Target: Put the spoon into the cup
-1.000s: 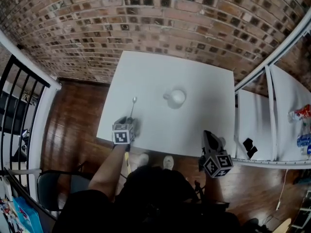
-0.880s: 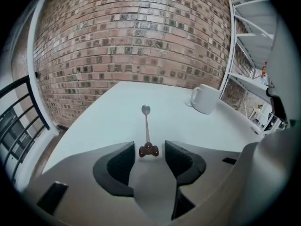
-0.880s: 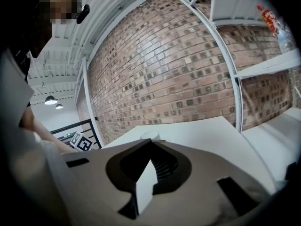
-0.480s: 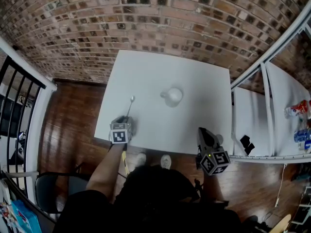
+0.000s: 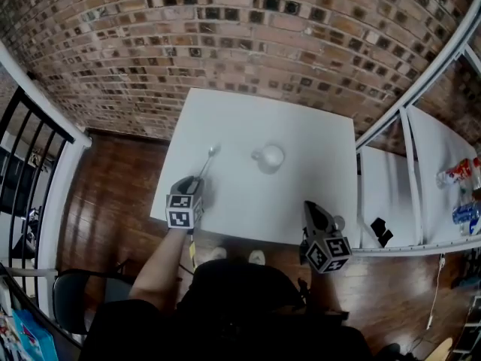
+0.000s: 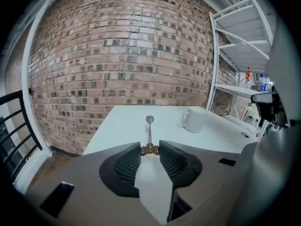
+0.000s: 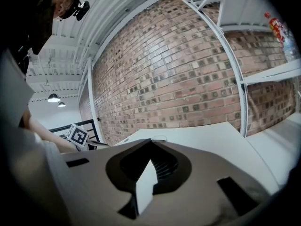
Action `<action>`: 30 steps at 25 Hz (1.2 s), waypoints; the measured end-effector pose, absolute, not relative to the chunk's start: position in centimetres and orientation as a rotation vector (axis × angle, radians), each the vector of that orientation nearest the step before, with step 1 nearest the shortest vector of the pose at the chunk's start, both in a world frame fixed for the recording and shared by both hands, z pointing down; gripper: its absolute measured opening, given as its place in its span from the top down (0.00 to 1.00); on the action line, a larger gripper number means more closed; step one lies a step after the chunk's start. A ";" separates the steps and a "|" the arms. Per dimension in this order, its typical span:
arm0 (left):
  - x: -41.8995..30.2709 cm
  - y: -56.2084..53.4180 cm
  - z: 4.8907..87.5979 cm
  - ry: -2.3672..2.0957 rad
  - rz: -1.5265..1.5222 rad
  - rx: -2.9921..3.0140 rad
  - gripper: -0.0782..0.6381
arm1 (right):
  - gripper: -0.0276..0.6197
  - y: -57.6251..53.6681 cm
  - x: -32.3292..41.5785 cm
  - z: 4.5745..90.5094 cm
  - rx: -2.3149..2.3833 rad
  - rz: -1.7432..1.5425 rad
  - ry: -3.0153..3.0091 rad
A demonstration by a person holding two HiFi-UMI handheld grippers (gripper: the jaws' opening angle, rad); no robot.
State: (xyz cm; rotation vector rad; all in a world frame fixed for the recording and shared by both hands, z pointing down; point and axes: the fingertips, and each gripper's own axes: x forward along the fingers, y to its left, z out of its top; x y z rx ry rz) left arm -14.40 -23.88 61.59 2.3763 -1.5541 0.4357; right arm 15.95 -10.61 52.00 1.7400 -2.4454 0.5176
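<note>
A metal spoon [image 5: 208, 162] with a brown bow-shaped handle end sticks out from my left gripper [image 5: 195, 189] over the left part of the white table [image 5: 301, 134]. In the left gripper view the gripper [image 6: 150, 149] is shut on that brown end. The spoon [image 6: 149, 131] points ahead, bowl forward, clear of the tabletop. The white cup [image 5: 270, 157] stands upright near the table's middle, ahead and to the right of the spoon, also in the left gripper view as the cup [image 6: 194, 119]. My right gripper [image 5: 313, 210] hovers off the table's near right edge, shut and empty [image 7: 151, 142].
A white shelf rack [image 5: 409, 164] stands to the right of the table, with bottles [image 5: 460, 175] and a small black item [image 5: 382, 229] on it. A brick wall runs behind. A black railing [image 5: 30, 149] and a chair [image 5: 75, 292] are at the left.
The left gripper has closed on the spoon's handle end and lifted it off the table; the spoon now points up and away. The right gripper has stayed about where it was.
</note>
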 end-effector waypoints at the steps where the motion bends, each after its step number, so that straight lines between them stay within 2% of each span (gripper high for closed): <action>1: -14.1 -24.0 60.8 -1.546 0.432 2.408 0.71 | 0.95 -10.7 15.8 51.8 1.744 0.513 -2.453; 15: -4.5 -26.0 51.7 -1.206 0.339 2.738 0.71 | 0.95 -12.1 17.3 49.1 1.865 0.434 -2.481; 30: 5.1 -25.9 55.8 -0.930 0.682 2.770 0.71 | 0.95 -9.5 22.2 50.1 2.075 0.488 -2.377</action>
